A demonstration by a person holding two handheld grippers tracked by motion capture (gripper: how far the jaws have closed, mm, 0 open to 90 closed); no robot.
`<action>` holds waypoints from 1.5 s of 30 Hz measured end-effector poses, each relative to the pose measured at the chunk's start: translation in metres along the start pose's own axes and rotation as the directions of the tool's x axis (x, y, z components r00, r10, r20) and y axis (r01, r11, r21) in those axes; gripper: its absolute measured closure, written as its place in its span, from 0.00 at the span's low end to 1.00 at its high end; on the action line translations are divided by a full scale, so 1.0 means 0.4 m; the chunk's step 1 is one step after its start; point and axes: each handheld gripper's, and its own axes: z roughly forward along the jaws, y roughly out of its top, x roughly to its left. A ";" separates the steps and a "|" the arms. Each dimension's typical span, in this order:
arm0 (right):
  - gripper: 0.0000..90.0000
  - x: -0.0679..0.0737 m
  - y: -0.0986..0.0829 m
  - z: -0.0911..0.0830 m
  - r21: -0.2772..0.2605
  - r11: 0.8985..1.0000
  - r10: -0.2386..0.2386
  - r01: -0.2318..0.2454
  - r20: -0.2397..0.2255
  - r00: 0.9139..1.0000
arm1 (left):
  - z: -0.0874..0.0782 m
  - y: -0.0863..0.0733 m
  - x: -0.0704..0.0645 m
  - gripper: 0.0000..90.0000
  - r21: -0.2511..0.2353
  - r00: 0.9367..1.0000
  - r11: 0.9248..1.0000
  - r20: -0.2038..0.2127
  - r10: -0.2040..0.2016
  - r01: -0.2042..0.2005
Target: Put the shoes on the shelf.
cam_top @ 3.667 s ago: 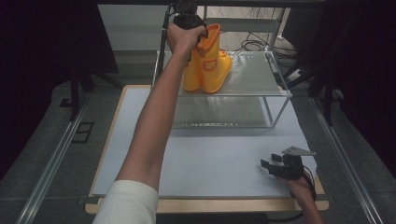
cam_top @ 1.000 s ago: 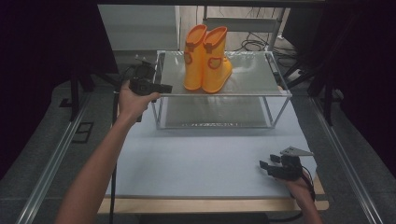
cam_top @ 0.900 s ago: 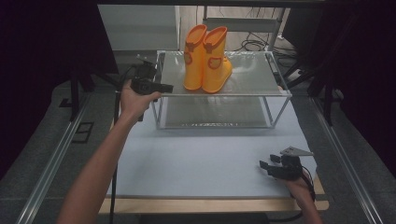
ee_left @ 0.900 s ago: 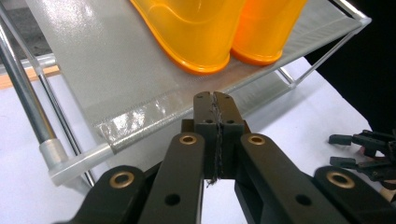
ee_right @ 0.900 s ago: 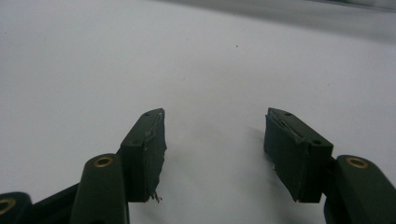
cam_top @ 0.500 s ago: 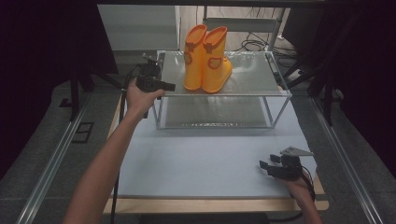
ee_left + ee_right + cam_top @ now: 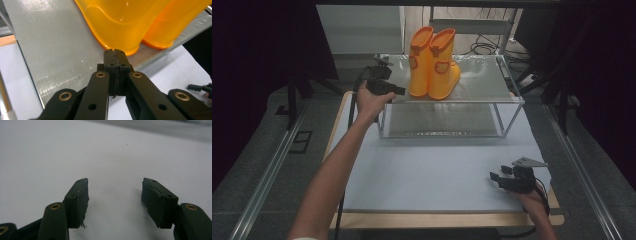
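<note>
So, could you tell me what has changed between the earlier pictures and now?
The left gripper let go of the boots it was holding on top of the rack and drew back to the rack's left edge, then eased a little toward the boots again; its jaws are now shut on nothing. The boots stayed standing on the rack. The right gripper stayed open at the table's near right corner.

Shelf top (image 7: 477, 85): yellow boots (image 7: 432, 62) block the left-centre; bare surface to their right and front is passable. Under-shelf bay open from the front, corner posts (image 7: 381, 120) bounding it; depth behind seems free. White table (image 7: 427, 170) in front unobstructed.
</note>
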 end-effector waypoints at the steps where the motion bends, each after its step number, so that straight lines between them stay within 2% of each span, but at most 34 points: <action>1: 0.43 0.000 0.000 0.000 0.000 1.000 -0.001 0.001 0.001 1.000 | 0.014 0.004 -0.002 0.99 0.001 1.000 1.000 -0.008 -0.006 0.006; 5: 0.43 0.002 0.000 0.000 0.001 1.000 -0.005 0.005 0.003 1.000 | 0.034 0.010 -0.008 0.99 0.006 1.000 1.000 -0.006 -0.008 0.008; 7: 0.43 0.003 0.000 0.001 0.001 1.000 -0.007 0.007 0.005 1.000 | 0.046 0.013 -0.017 0.99 0.012 1.000 1.000 -0.003 0.006 -0.006; 16: 0.43 0.003 0.000 0.001 0.002 1.000 -0.011 0.011 0.008 1.000 | 0.049 0.016 -0.023 1.00 0.002 1.000 1.000 0.008 -0.004 0.004; 18: 0.43 0.003 0.000 0.001 0.003 1.000 -0.012 0.012 0.009 1.000 | 0.049 0.018 -0.029 1.00 0.000 1.000 1.000 0.002 -0.001 0.001; 20: 0.43 0.003 0.000 0.001 0.002 1.000 -0.011 0.011 0.009 1.000 | 0.055 0.022 -0.038 1.00 0.014 0.999 1.000 0.033 0.006 -0.006; 22: 0.43 0.003 0.000 0.001 0.003 1.000 -0.011 0.011 0.009 1.000 | 0.060 0.023 -0.045 1.00 0.010 0.999 1.000 0.044 0.000 -0.001; 26: 0.43 0.003 0.000 0.001 0.002 1.000 -0.010 0.010 0.007 1.000 | 0.078 0.032 -0.081 1.00 0.024 0.997 0.999 0.067 0.031 -0.033; 30: 0.42 0.002 0.000 0.000 0.002 1.000 -0.008 0.008 0.003 1.000 | 0.087 0.038 -0.103 0.99 0.031 0.997 0.998 0.062 0.054 -0.056; 37: 0.42 0.003 0.000 0.001 0.001 1.000 -0.014 0.014 0.006 1.000 | 0.090 0.040 -0.107 0.99 0.030 0.997 0.998 0.066 0.045 -0.047; 40: 0.42 0.004 0.000 0.001 0.002 1.000 -0.014 0.014 0.007 1.000 | 0.095 0.042 -0.114 0.99 0.030 0.993 0.999 0.110 0.028 -0.032; 41: 0.42 0.004 0.000 0.001 0.002 1.000 -0.014 0.014 0.007 1.000 | 0.097 0.044 -0.120 0.99 0.031 0.993 0.999 0.117 0.034 -0.038; 43: 0.42 0.003 0.000 0.001 0.002 1.000 -0.013 0.013 0.006 1.000 | 0.104 0.046 -0.133 0.99 0.028 0.986 0.999 0.161 0.034 -0.039; 45: 0.42 0.002 0.000 0.000 0.001 1.000 -0.010 0.010 0.003 1.000 | 0.114 0.049 -0.156 0.99 0.032 0.986 0.997 0.153 0.059 -0.064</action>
